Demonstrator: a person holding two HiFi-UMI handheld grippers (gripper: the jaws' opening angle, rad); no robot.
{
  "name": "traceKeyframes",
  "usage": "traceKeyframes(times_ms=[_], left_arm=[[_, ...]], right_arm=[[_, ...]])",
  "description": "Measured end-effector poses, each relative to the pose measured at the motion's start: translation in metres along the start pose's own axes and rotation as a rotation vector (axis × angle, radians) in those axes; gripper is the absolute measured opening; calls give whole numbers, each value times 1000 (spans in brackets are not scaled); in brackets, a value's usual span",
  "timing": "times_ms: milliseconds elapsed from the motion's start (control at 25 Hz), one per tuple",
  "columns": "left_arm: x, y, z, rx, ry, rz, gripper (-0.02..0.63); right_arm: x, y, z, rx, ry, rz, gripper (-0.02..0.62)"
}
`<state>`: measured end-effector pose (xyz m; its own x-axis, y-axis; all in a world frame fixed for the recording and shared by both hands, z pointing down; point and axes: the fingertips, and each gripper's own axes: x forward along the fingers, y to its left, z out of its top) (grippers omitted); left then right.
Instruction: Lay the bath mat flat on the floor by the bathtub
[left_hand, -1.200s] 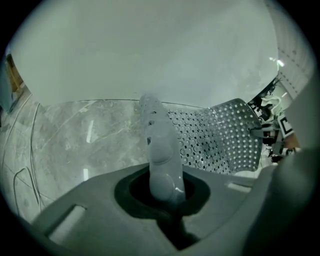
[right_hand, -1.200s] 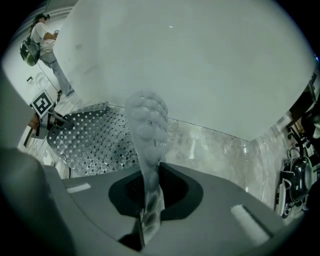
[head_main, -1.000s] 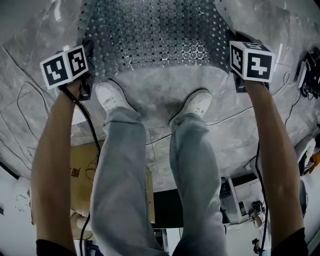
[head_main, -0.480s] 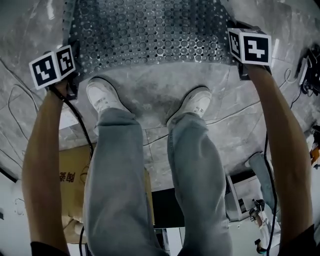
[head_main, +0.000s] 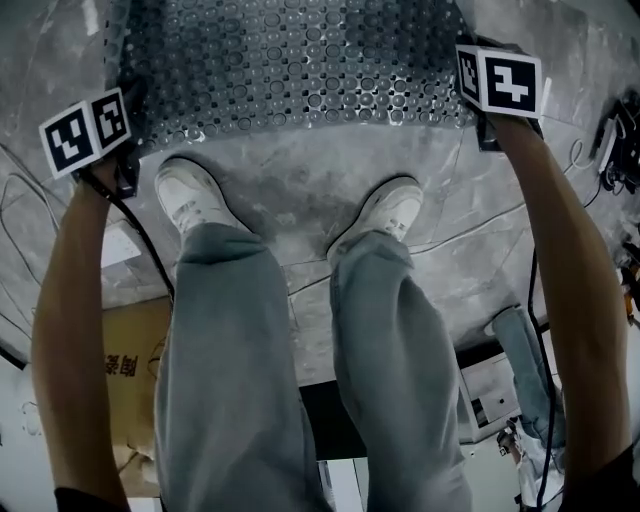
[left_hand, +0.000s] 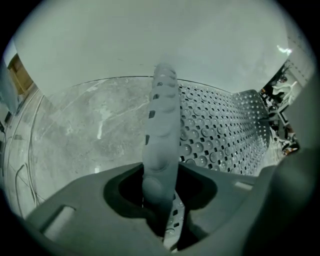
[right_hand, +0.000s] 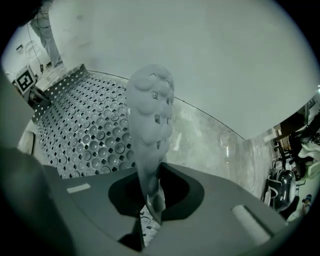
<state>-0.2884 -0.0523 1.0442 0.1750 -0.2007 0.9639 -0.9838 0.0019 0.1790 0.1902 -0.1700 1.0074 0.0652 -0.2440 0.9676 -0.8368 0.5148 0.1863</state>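
item: translucent grey rubber bath mat (head_main: 300, 70), perforated and studded with round bumps. it is lying mostly spread on the grey marbled floor (head_main: 300, 200) beside a smooth white wall (left_hand: 150, 40), apparently the bathtub, with both near corners standing up.
left gripper (left_hand: 165, 220): jaws have just been opening and are standing apart, the corner loose between them.
right gripper (right_hand: 152, 210): pinching the other corner.
risk: with one corner being released while the other is being held, the near edge may be settling skewed or curled. the white sneakers (head_main: 190, 195) are standing just beside it and could be catching it.
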Motion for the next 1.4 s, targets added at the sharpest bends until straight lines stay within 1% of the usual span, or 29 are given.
traceKeyframes(times_ms=[80,120,200,240,400,440,560,680,840,920,1000,1160,1240,1320,1400], left_arm=[[1,7,-2,-28,-13,19,186],[0,10,-4,-42,-18,32,206],[-4,14,-10,-52,-16,68,215],[-7,16,-15,-53,-8,82,215],[-20,24,-39,-95,36,107,215],[-23,25,-43,-105,42,109,215],[-35,25,-52,-134,50,116,206],[-48,19,-52,-177,49,109,201],[-70,5,-53,-223,50,88,193],[-78,-5,-46,-238,43,72,183],[-89,-16,-41,-234,42,60,156],[-116,-36,-21,-184,20,40,69],[-129,-47,-8,-163,4,24,49],[-143,-55,3,-154,-7,8,12],[-157,-63,14,-146,-16,-8,5]], right_arm=[[3,-6,-2,17,11,-37,29],[3,-9,-4,22,25,-65,54],[2,-15,-9,25,50,-106,62],[2,-16,-12,33,64,-112,71],[-2,-23,-31,113,141,-115,74],[-4,-23,-33,115,150,-110,74],[-14,-24,-43,71,179,-104,74],[-26,-28,-45,83,197,-106,72],[-45,-21,-50,78,212,-93,71],[-54,-15,-48,87,212,-75,59],[-65,-5,-48,102,210,-46,57],[-87,15,-43,122,203,27,55],[-101,16,-40,131,200,38,49],[-116,17,-37,145,194,49,43],[-130,19,-32,161,181,65,30]])
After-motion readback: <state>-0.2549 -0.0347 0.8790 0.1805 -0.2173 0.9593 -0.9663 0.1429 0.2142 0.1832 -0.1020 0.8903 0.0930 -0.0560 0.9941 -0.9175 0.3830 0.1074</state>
